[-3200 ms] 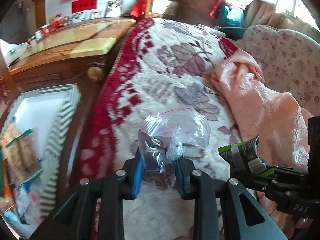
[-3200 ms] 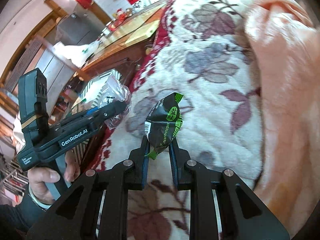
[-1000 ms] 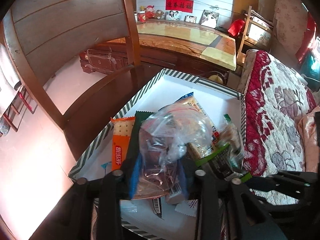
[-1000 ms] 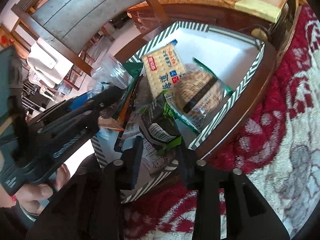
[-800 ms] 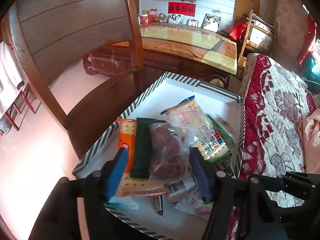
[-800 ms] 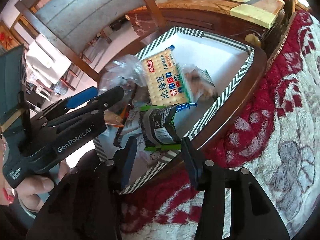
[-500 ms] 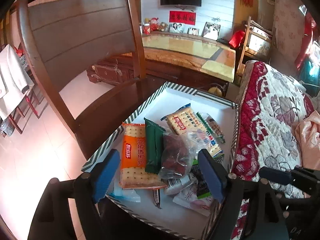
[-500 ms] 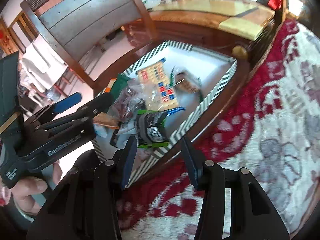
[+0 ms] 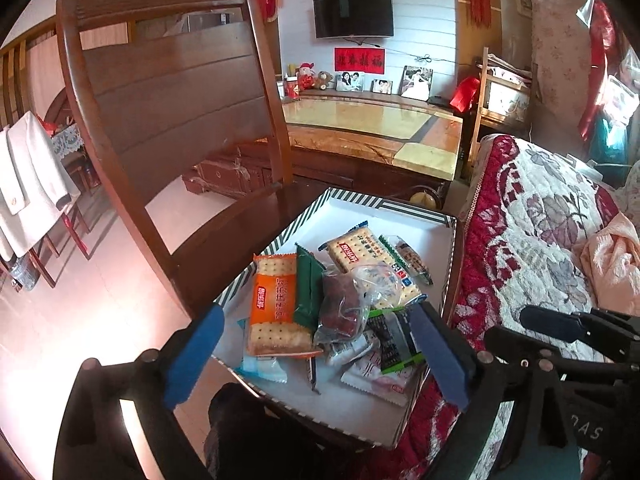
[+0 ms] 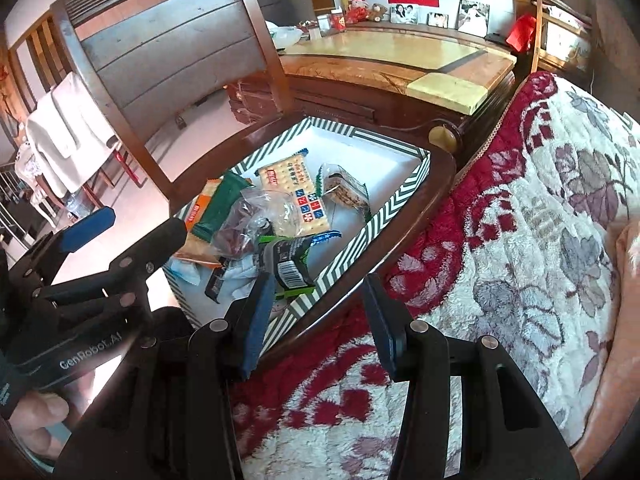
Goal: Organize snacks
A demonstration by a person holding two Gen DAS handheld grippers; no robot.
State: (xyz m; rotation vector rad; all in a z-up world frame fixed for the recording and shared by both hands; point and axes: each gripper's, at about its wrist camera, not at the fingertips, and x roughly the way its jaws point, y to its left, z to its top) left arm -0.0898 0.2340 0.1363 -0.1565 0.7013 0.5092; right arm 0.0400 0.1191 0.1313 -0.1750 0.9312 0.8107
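While your left gripper (image 9: 316,354) hangs above the striped box (image 9: 348,200) on the wooden chair (image 9: 168,92), its jaws are opening wide with nothing clamped between them. Below, from left to right, lie the orange cracker pack (image 9: 276,304), the green packet (image 9: 308,292), the clear bag (image 9: 352,300) and the black-and-green packet (image 9: 394,340), all inside the box. Your right gripper (image 10: 316,320) stands open and empty over the box's near corner, beside the bed blanket (image 10: 540,240).
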